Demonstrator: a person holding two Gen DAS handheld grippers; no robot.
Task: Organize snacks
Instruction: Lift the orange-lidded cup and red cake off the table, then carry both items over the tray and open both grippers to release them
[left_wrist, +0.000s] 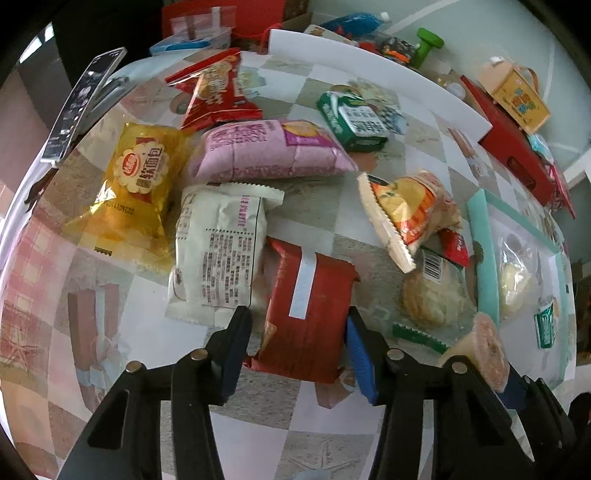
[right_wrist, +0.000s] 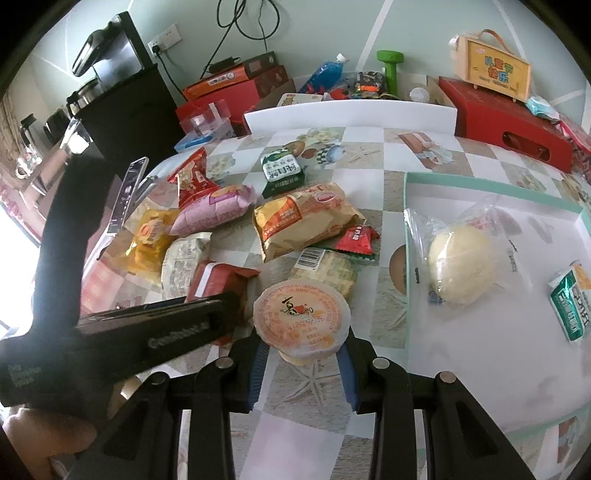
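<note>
My left gripper (left_wrist: 297, 332) is open, its fingers on either side of a dark red snack packet (left_wrist: 308, 310) that lies on the table; I cannot tell if they touch it. My right gripper (right_wrist: 301, 349) is shut on a jelly cup (right_wrist: 301, 314) with an orange printed lid, held just above the table; the cup also shows in the left wrist view (left_wrist: 484, 347). A teal-rimmed tray (right_wrist: 406, 236) on the right holds a wrapped bun (right_wrist: 461, 264) and a green-white packet (right_wrist: 570, 306).
Loose snacks lie on the patterned table: yellow packet (left_wrist: 136, 181), white packet (left_wrist: 218, 251), pink packet (left_wrist: 269, 151), red packet (left_wrist: 218, 92), green packet (left_wrist: 351, 118), orange bread bag (right_wrist: 303, 221), cracker pack (right_wrist: 325, 269). A phone (left_wrist: 81, 103) stands at the left. Red boxes (right_wrist: 509, 125) line the back.
</note>
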